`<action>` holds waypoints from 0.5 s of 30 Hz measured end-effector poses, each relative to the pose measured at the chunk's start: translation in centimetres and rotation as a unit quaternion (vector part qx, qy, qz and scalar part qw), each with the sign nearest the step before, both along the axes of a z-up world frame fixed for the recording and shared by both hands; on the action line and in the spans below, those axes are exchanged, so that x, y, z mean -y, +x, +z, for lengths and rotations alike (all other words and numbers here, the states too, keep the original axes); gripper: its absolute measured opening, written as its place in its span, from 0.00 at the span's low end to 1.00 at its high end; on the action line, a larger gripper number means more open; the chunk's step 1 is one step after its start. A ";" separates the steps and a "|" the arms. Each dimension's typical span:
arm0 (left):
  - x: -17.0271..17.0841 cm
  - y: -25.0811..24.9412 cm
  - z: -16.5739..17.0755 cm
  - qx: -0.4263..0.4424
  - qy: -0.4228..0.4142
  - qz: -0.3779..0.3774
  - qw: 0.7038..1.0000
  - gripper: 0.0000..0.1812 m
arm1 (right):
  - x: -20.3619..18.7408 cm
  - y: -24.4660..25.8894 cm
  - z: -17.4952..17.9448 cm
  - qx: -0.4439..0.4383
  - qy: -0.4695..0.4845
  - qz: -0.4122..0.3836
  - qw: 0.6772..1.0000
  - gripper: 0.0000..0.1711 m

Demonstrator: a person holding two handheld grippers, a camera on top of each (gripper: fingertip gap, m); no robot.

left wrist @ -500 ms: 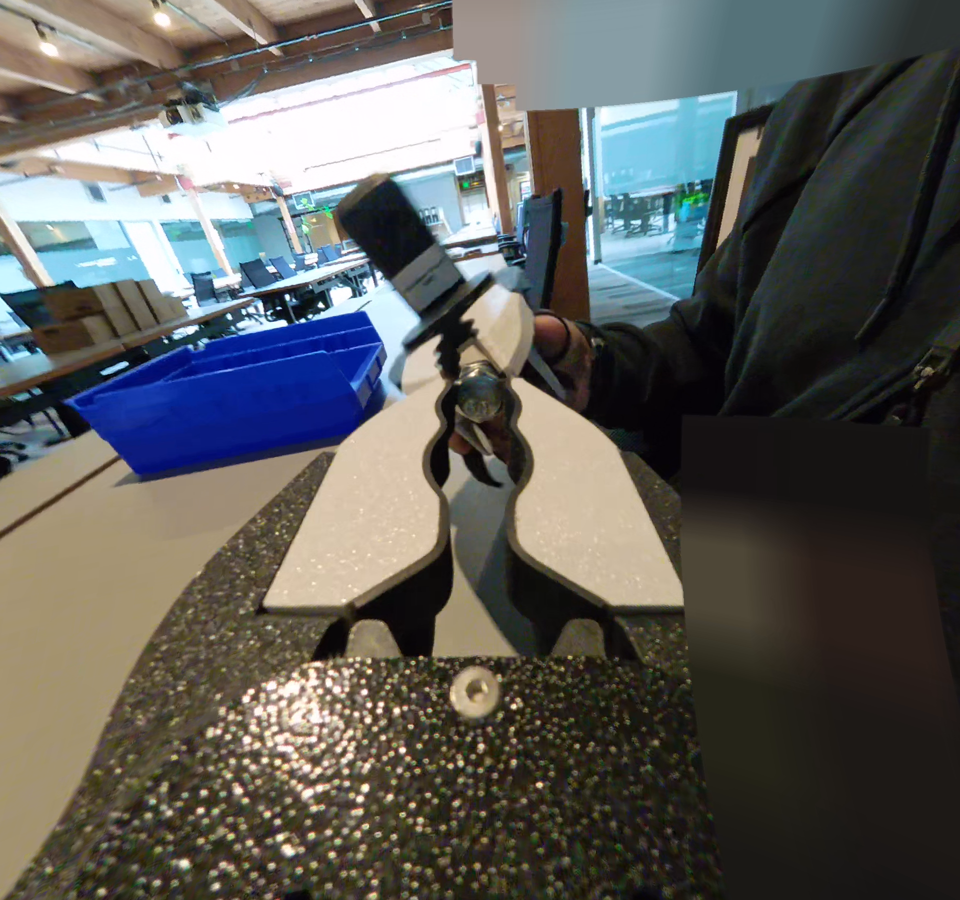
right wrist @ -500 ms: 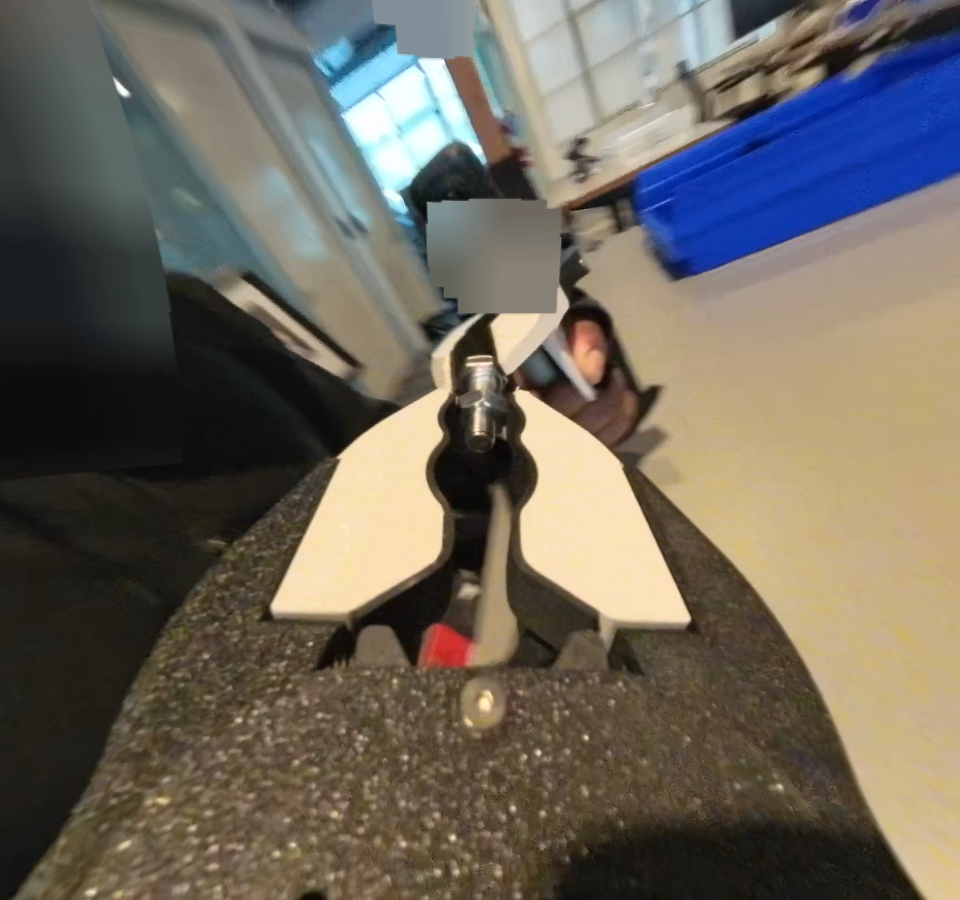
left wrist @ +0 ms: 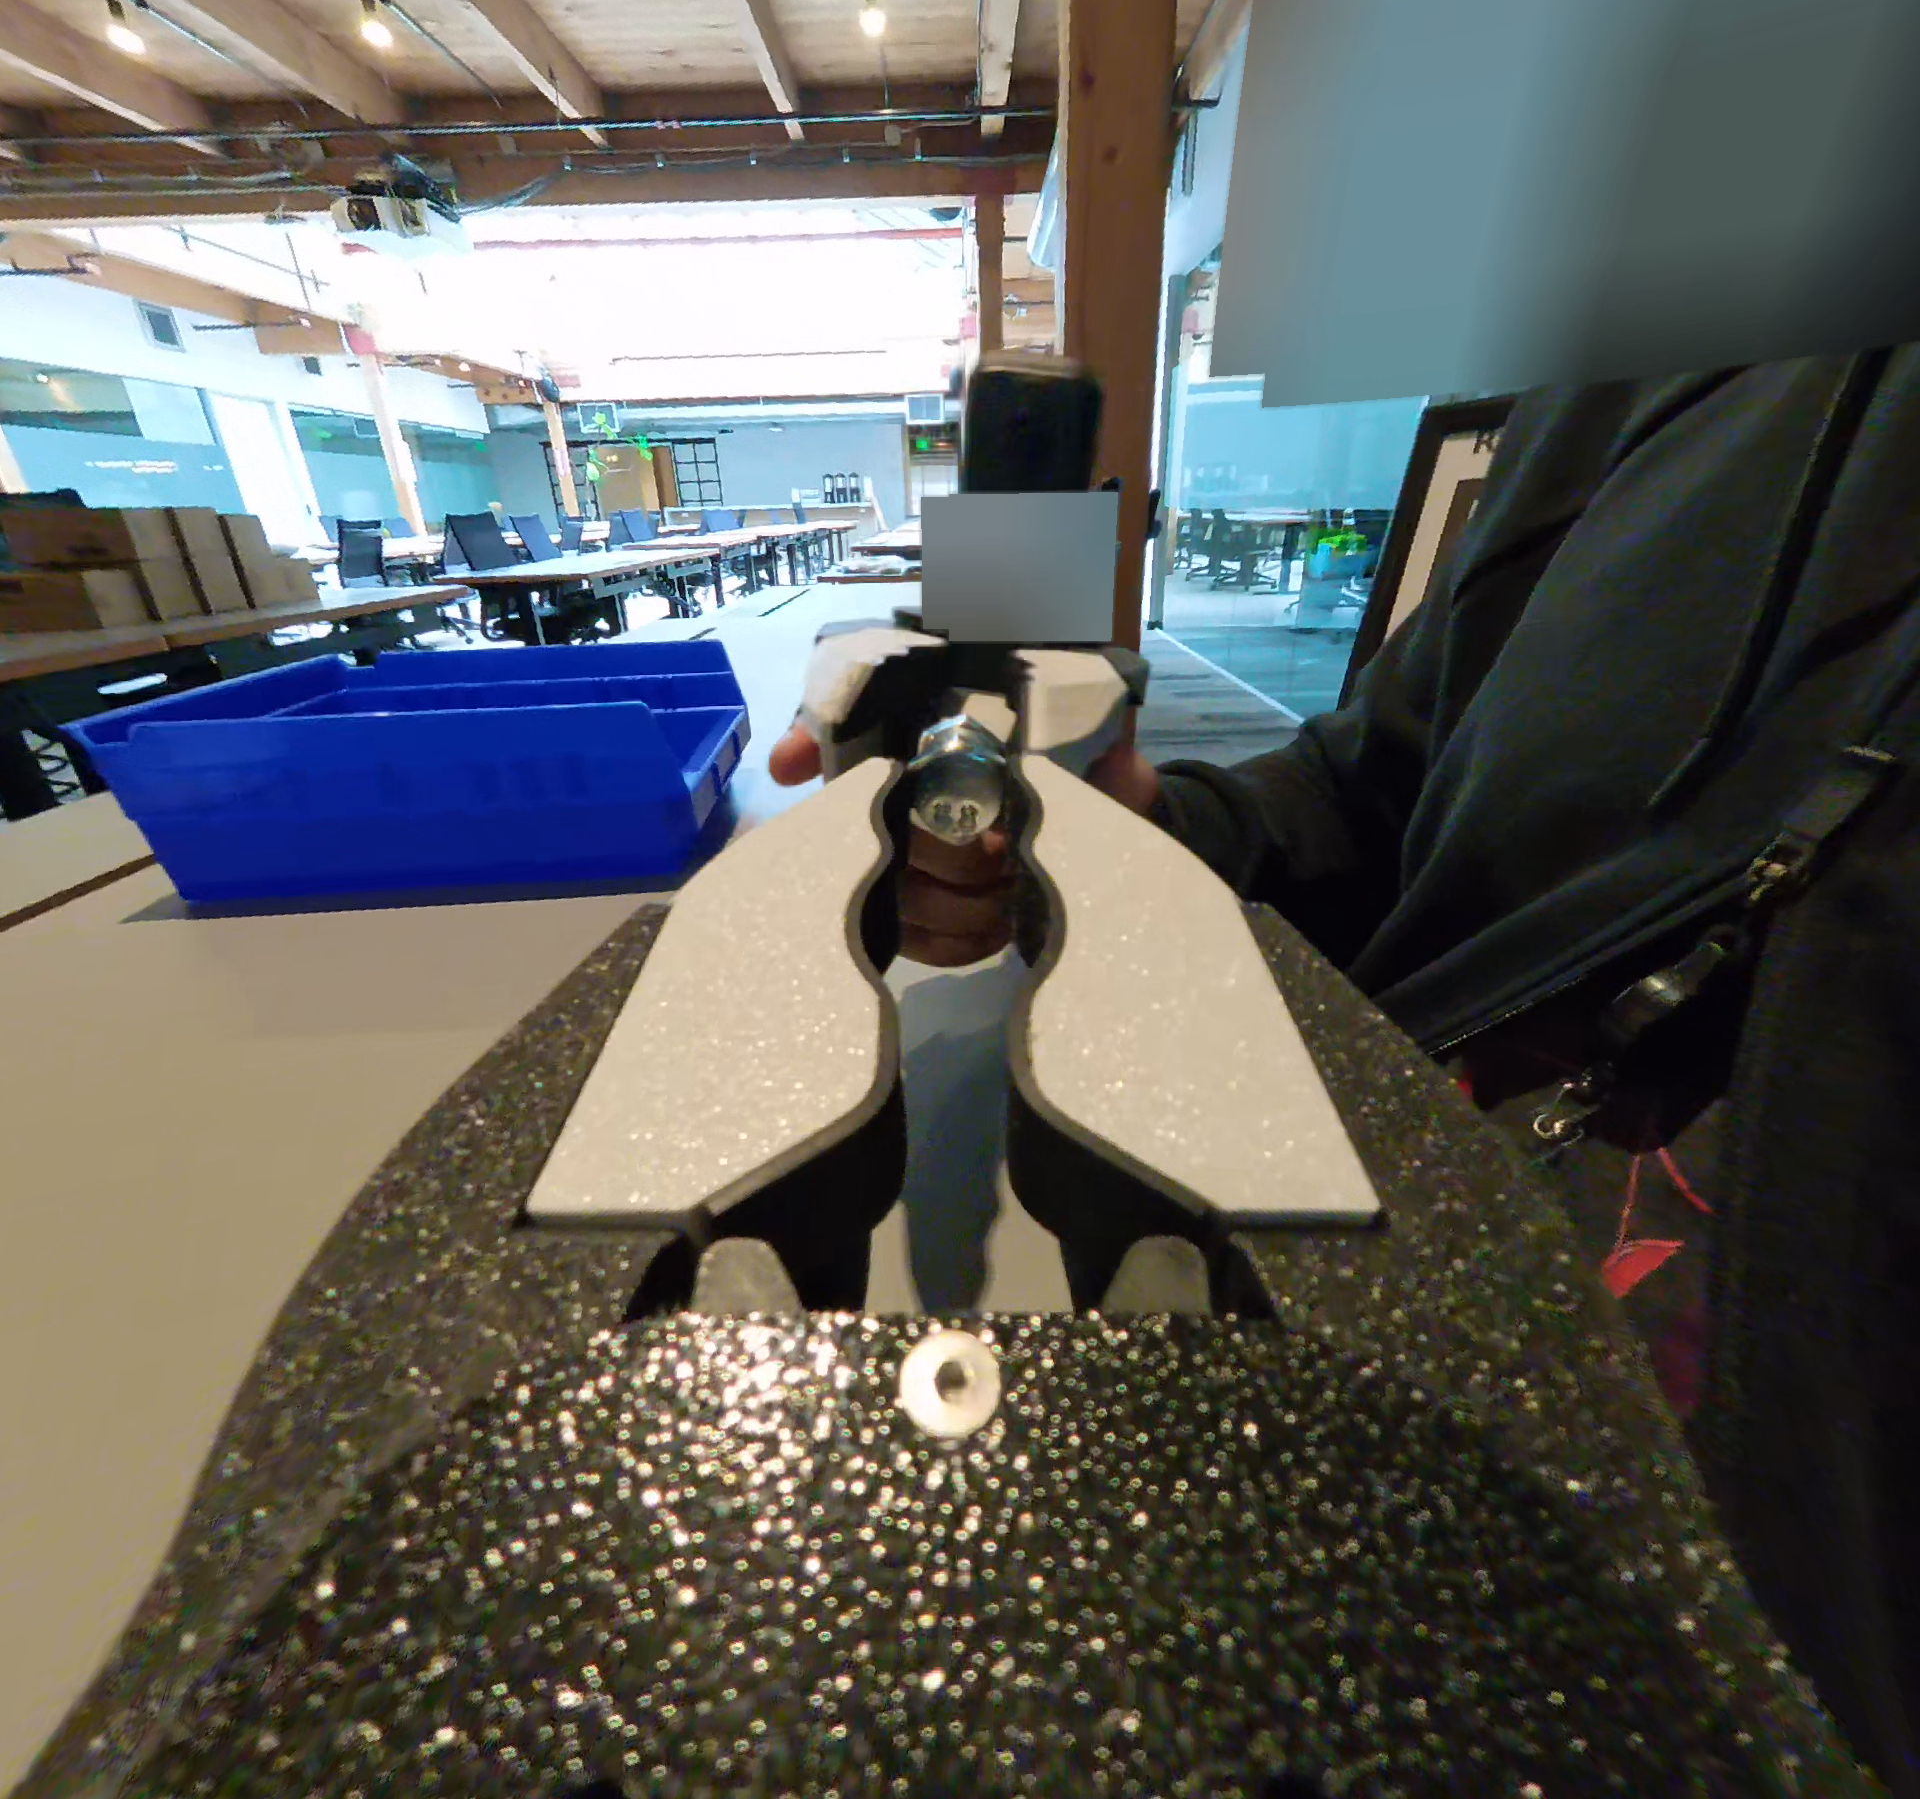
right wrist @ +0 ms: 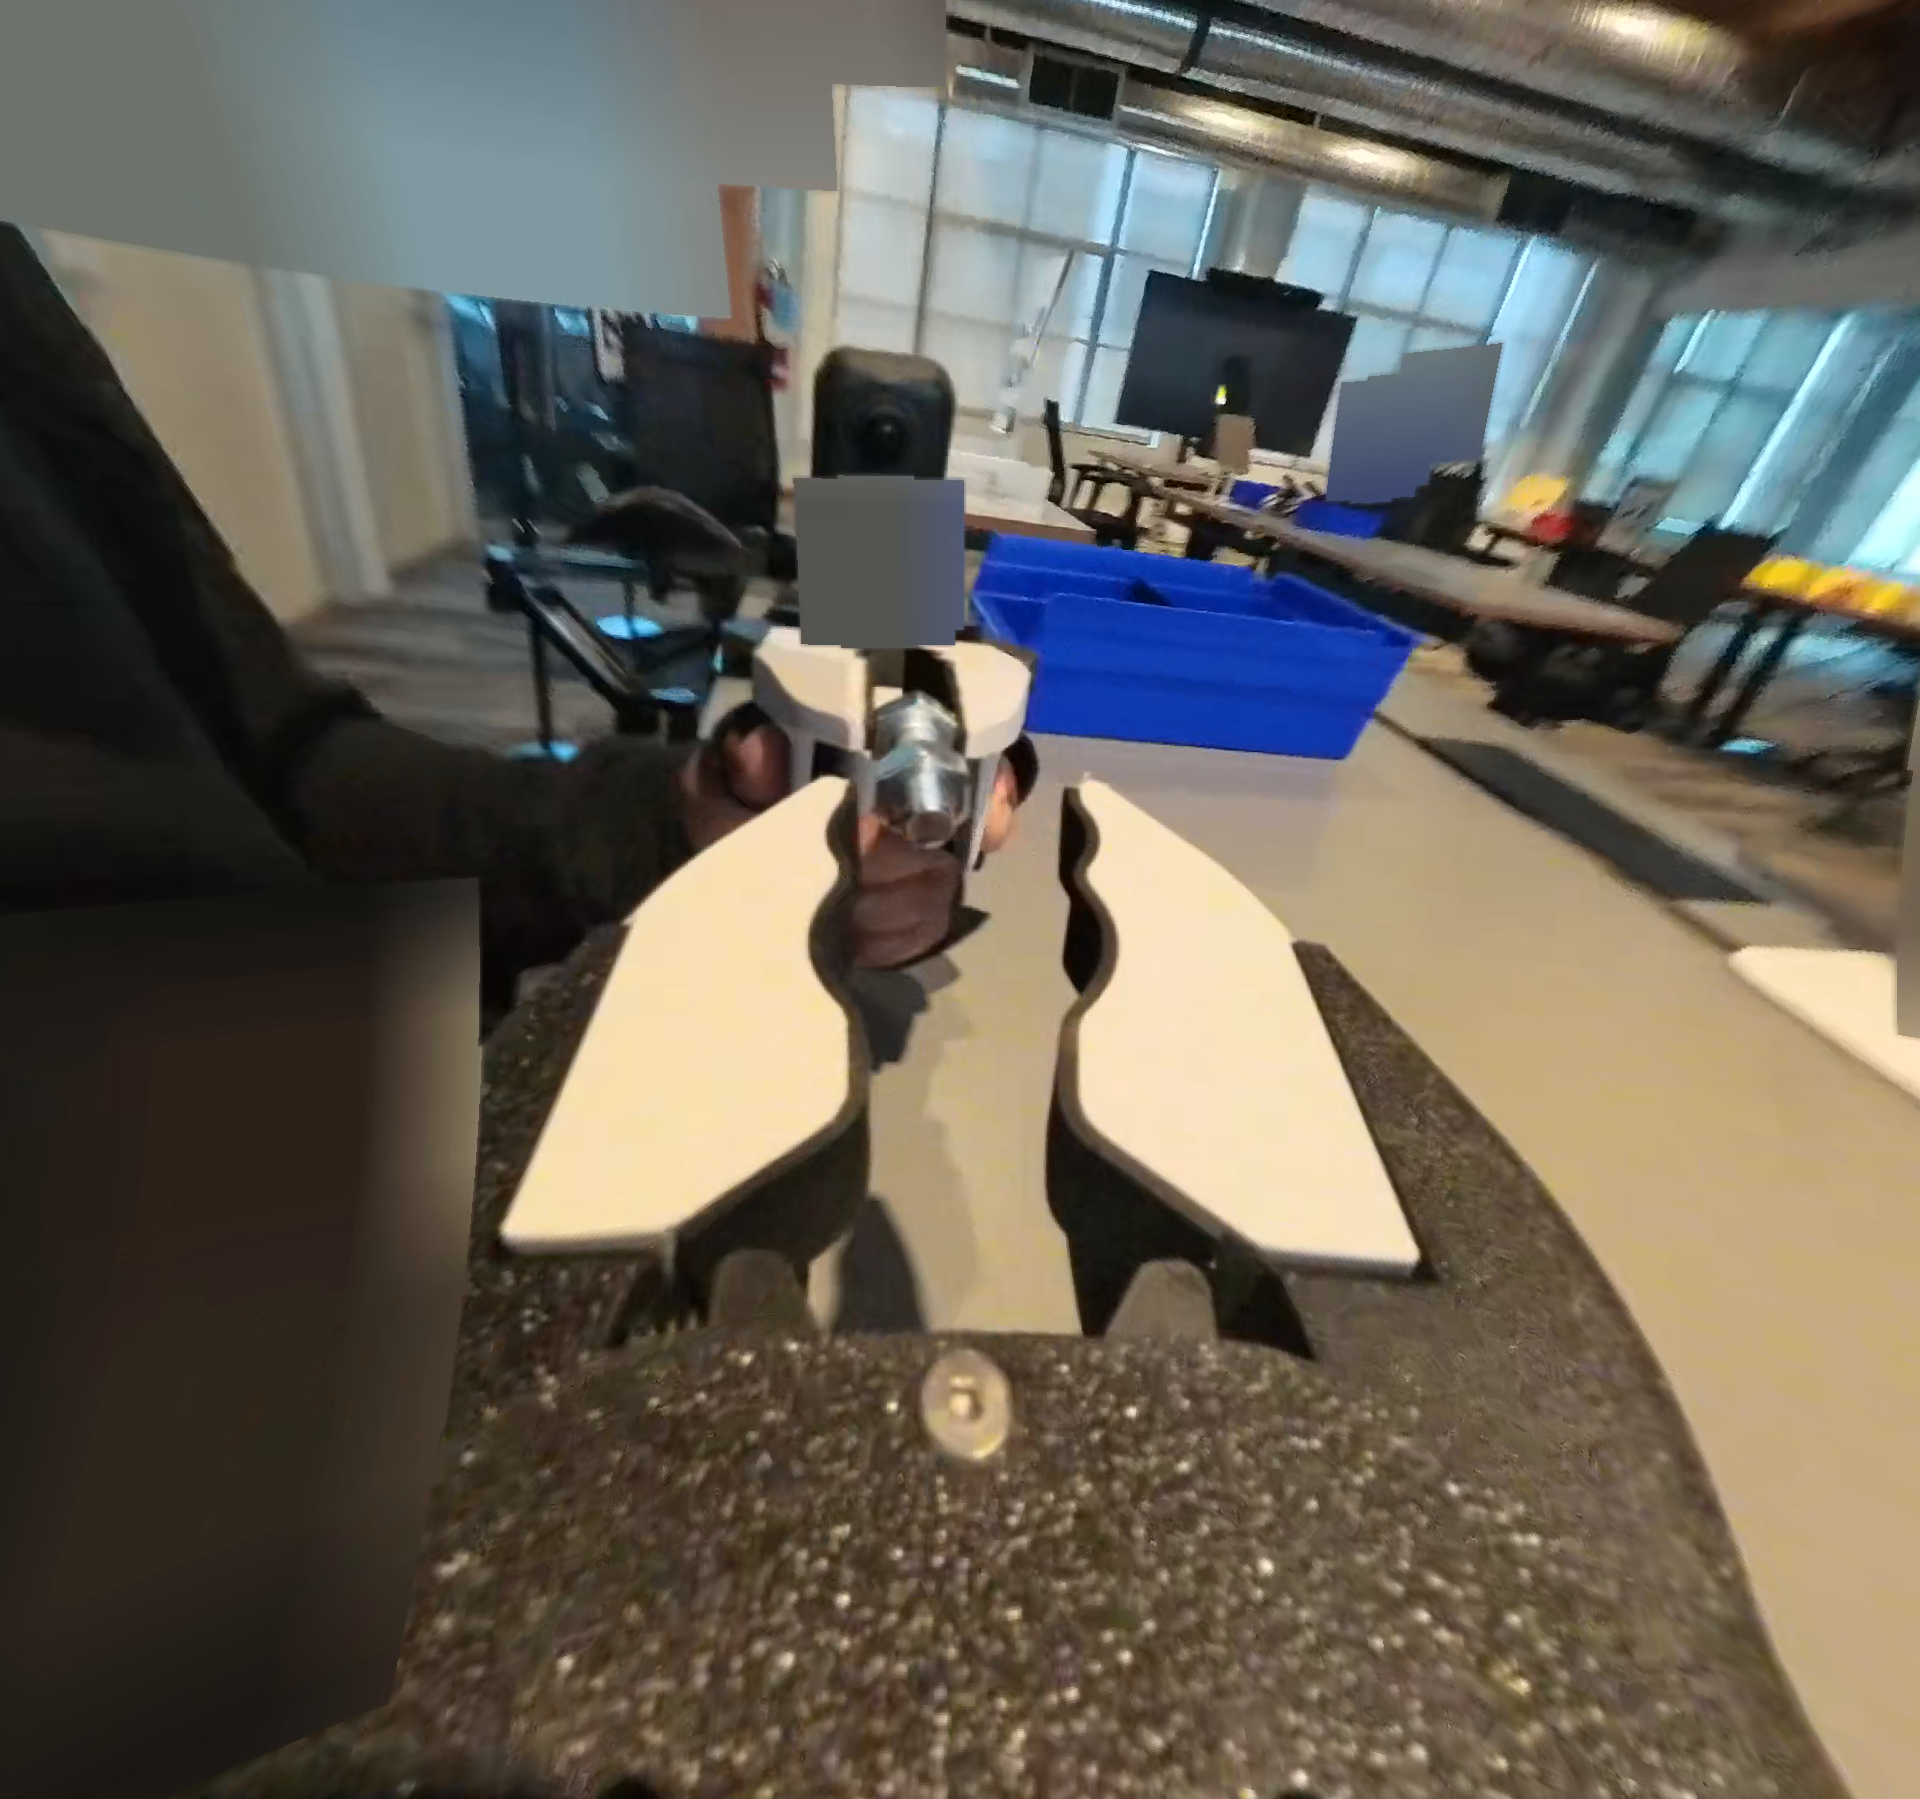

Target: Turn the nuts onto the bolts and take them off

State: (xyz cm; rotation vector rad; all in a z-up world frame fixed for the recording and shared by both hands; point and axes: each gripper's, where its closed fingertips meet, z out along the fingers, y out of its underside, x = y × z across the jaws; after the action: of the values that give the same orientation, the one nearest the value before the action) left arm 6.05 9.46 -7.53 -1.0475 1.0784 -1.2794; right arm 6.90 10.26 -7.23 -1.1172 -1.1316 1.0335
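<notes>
In the left wrist view, my left gripper [left wrist: 956, 783] is shut on the head of a silver bolt [left wrist: 956, 809], which points away from me, above the table. A silver nut [left wrist: 951, 741] sits on the bolt's shank just past my fingertips. My right gripper [left wrist: 961, 710] faces it from beyond, one finger to each side of the nut. In the right wrist view, my right gripper [right wrist: 956, 799] is open and empty. The bolt with its nut [right wrist: 914, 773] is close to its left fingertip [right wrist: 821, 804], held in the left gripper [right wrist: 920, 804].
A blue plastic bin [left wrist: 416, 773] stands on the grey table [left wrist: 260, 1074], left of the grippers; it also shows in the right wrist view [right wrist: 1195, 669]. A person's dark jacket [left wrist: 1662, 710] fills the right side. A white object [right wrist: 1818, 1001] lies at the table's right edge. Both grippers' tips are close together, under 4 cm apart.
My right gripper has opened off the nut and rolled back to level. My left gripper still holds the bolt and has rolled upright too.
</notes>
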 end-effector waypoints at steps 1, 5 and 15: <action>-0.1 0.0 0.0 0.000 -0.006 -0.002 1.000 0.09 | 0.2 -0.1 -0.1 0.011 0.029 -0.010 0.999 0.22; 0.1 0.2 -0.3 -0.007 -0.007 -0.009 1.000 0.09 | 0.3 -0.8 -0.8 0.036 0.056 -0.033 0.997 0.20; 0.1 0.6 -0.5 -0.033 0.055 0.036 0.997 0.09 | 1.1 -1.1 -1.2 -0.002 -0.254 0.123 0.959 0.10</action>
State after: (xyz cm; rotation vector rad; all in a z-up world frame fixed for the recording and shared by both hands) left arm 6.61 9.35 -8.07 -1.0412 1.1373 -1.1212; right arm 5.80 9.19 -8.42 -1.3934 -1.0457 1.5823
